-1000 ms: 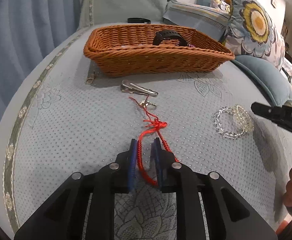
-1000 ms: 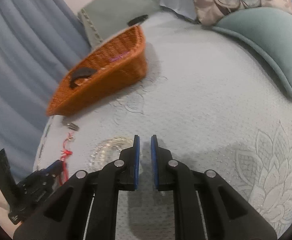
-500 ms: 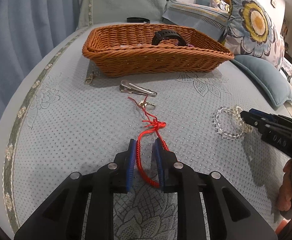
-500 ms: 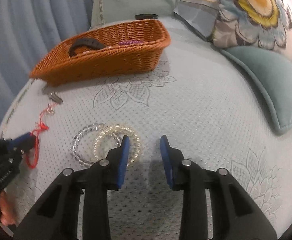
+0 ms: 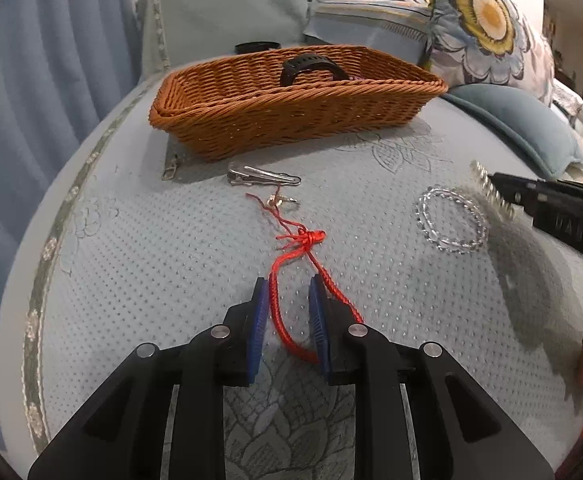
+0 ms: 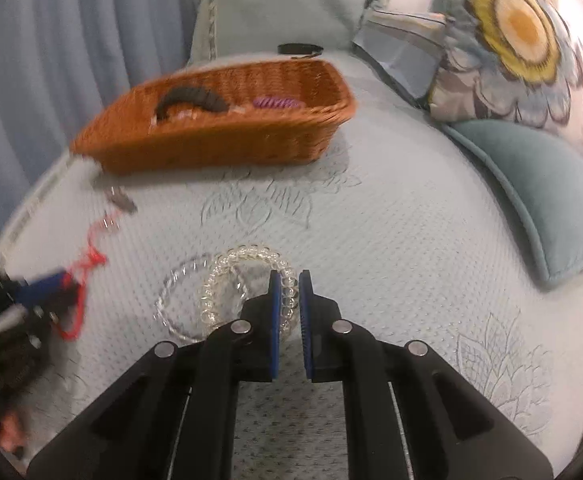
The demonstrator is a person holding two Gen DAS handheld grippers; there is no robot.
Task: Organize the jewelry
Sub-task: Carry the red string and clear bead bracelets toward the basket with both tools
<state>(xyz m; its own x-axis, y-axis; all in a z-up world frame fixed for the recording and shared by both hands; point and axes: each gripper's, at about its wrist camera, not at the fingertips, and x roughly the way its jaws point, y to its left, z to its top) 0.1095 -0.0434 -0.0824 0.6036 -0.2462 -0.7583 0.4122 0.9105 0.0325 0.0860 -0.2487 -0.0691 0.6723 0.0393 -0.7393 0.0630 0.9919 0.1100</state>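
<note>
right gripper (image 6: 288, 280) had just clamped shut on the clear bead bracelet (image 6: 247, 264), left gripper (image 5: 289, 292) jaws slightly apart straddling the red cord bracelet (image 5: 291, 276), wicker basket (image 5: 291, 120) behind

Left claw (image 5: 289, 322) low over quilted bed (image 5: 139, 280), jaws apart, straddling red cord bracelet (image 5: 291, 276). Wicker basket (image 5: 291, 116) behind hair clip (image 5: 261, 176). At right, right claw (image 5: 491, 188) pinches one clear bead bracelet (image 5: 493, 196); another (image 5: 451, 220) lies flat.

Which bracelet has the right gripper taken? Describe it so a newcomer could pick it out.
On the bedspread, in front of the basket, lie two clear bracelets. The held one is the thicker, chunky-beaded one, pinched between the right gripper fingers and overlapping the thinner bracelet beside the red cord.
</note>
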